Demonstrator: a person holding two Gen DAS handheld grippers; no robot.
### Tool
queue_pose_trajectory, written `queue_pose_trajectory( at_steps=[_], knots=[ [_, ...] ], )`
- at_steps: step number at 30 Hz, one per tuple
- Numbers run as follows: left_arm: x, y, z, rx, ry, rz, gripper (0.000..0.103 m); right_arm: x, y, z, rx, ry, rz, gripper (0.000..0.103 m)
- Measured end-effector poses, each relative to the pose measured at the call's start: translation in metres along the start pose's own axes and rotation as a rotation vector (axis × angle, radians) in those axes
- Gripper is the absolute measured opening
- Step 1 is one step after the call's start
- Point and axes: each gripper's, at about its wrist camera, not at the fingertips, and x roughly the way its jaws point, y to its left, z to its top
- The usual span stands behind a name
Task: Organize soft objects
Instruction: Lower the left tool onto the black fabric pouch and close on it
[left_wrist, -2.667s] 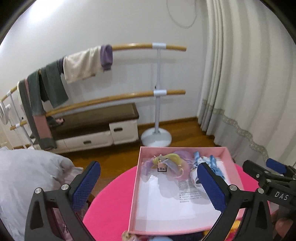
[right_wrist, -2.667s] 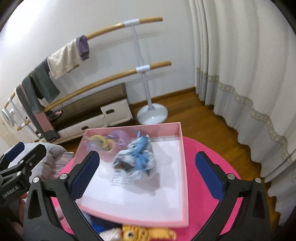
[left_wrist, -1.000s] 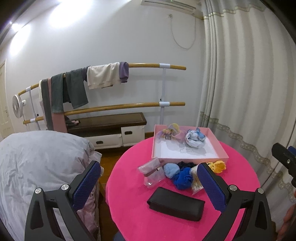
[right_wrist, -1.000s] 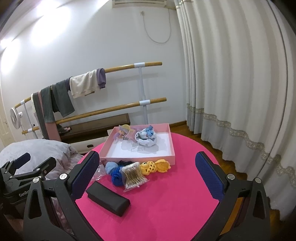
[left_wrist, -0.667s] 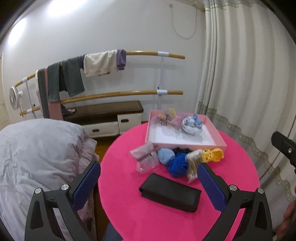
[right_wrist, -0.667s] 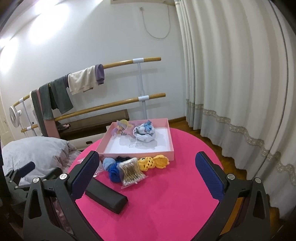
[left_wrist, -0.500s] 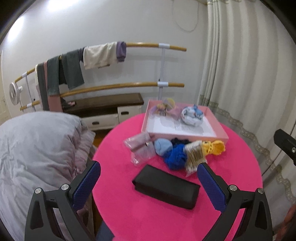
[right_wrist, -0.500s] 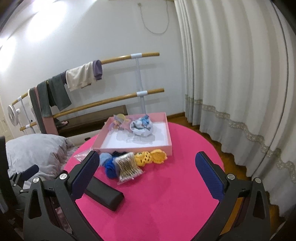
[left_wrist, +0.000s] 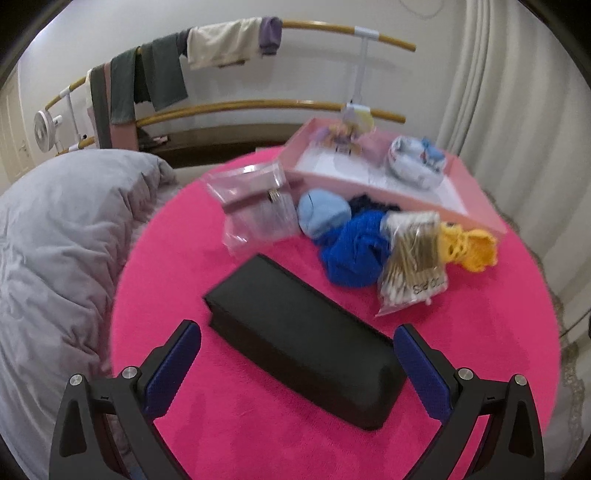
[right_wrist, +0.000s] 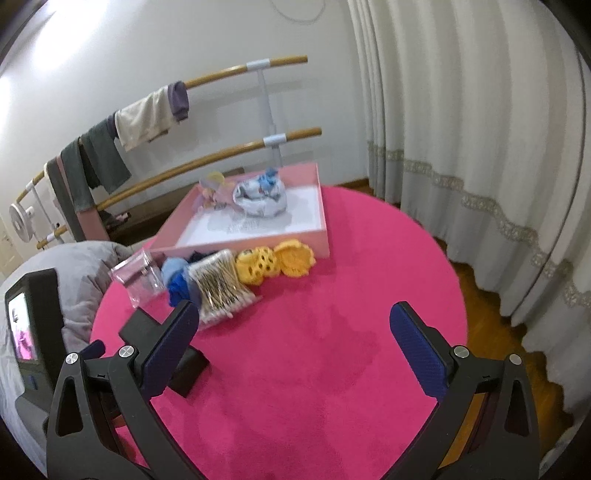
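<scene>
Over the pink counter (left_wrist: 258, 435), both hand-held grippers have pulled back from the pink tray (right_wrist: 321, 236), jaws apart and empty. Left hand-held gripper (left_wrist: 295, 365) now faces the black case (left_wrist: 299, 343); loose soft items at twelve o'clock likely come next.

Black claw (left_wrist: 297, 363) frames, blue pads, silver screws.

On the tabletop (left_wrist: 258, 435) a case (left_wrist: 303, 341) lies nearest. Behind it sit a clear pouch (left_wrist: 258, 206), knitted pieces (left_wrist: 354, 247) and a cotton-swab bag (left_wrist: 413, 254), then the tray (left_wrist: 476, 206) holding a bundle (left_wrist: 415, 166). A bed (left_wrist: 55, 240) lies left.
</scene>
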Motion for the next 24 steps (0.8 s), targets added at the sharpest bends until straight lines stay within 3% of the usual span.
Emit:
queue_pose_trajectory(
  at_steps=[7,11,16,21,23,24],
  knots=[
    [0.04,-0.008,0.005,0.007,-0.025,-0.01,0.103,0.034,-0.004,-0.004,0.015,0.058,0.026,0.103],
    [0.048,0.011,0.005,0.012,-0.011,-0.073,0.103,0.054,0.004,-0.005,0.003,0.089,0.057,0.103],
    [0.044,0.04,0.006,0.007,0.015,-0.069,0.103,0.074,0.017,-0.007,-0.02,0.124,0.081,0.103],
    [0.055,0.032,0.018,0.012,0.024,-0.03,0.103,0.092,0.022,-0.006,-0.025,0.156,0.083,0.103],
    [0.063,0.027,0.02,0.01,0.027,-0.042,0.103,0.097,0.025,-0.004,-0.035,0.162,0.086,0.103],
    [0.069,0.027,0.022,0.006,0.051,-0.059,0.098,0.1,0.026,-0.003,-0.04,0.166,0.088,0.103]
  ],
)
